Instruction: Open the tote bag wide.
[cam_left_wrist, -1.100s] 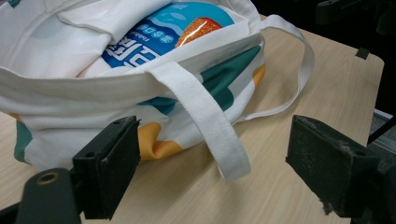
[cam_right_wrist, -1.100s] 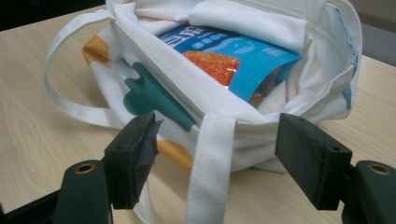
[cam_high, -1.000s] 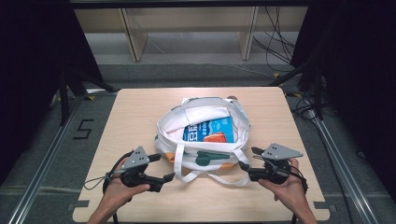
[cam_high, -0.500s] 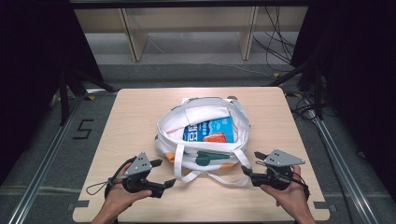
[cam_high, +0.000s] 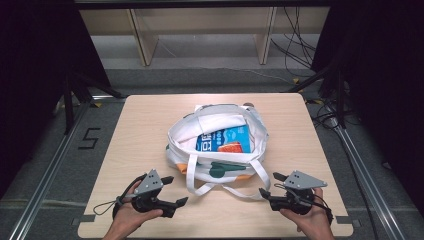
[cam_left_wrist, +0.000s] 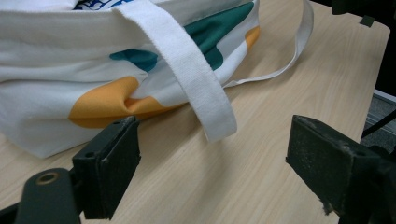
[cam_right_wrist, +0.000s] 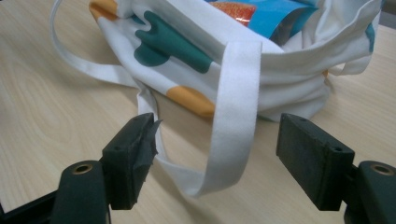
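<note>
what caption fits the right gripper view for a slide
Open right gripper facing a white tote bag, its strap drooping between the jaws onto the wooden table.

Matt woven cloth bag (cam_high: 216, 150) on smooth pale wood-grain table (cam_high: 145, 130)

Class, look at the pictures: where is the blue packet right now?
In the high view the blue packet lies inside the open white tote bag at the middle of the table, beyond both grippers; the right gripper view shows it in the bag's mouth.
</note>
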